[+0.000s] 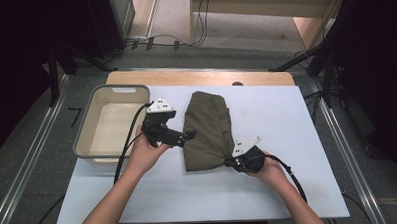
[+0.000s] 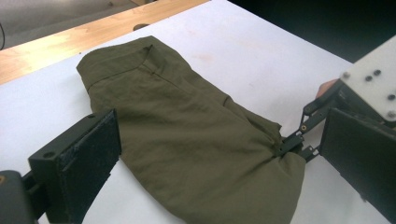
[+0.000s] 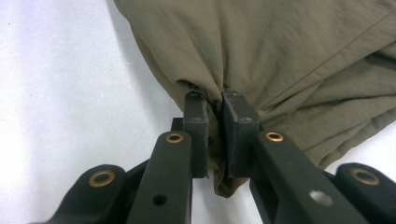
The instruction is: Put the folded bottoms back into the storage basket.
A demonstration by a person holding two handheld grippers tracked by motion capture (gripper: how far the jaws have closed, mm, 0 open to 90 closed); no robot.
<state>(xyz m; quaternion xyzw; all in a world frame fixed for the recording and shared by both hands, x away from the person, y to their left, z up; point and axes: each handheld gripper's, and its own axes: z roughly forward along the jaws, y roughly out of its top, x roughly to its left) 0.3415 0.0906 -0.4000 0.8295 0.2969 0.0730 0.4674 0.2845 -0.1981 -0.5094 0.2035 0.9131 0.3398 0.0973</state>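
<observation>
A folded olive-green garment (image 1: 207, 129) lies in the middle of the white table cover. My right gripper (image 1: 232, 162) is shut on the garment's near right corner, and in the right gripper view the cloth (image 3: 280, 56) bunches between the closed jaws of that gripper (image 3: 215, 135). My left gripper (image 1: 188, 136) is at the garment's left edge. It stands wide open, with the garment (image 2: 187, 135) lying between and beyond its jaws. The left gripper view also shows the right gripper (image 2: 299, 144) pinching the cloth.
A beige plastic bin (image 1: 89, 121) with nothing in it stands at the left of the table. The white cover (image 1: 287, 139) lies on a wooden tabletop (image 1: 200, 77) whose far edge shows. Cables and dark stands surround the table on the floor.
</observation>
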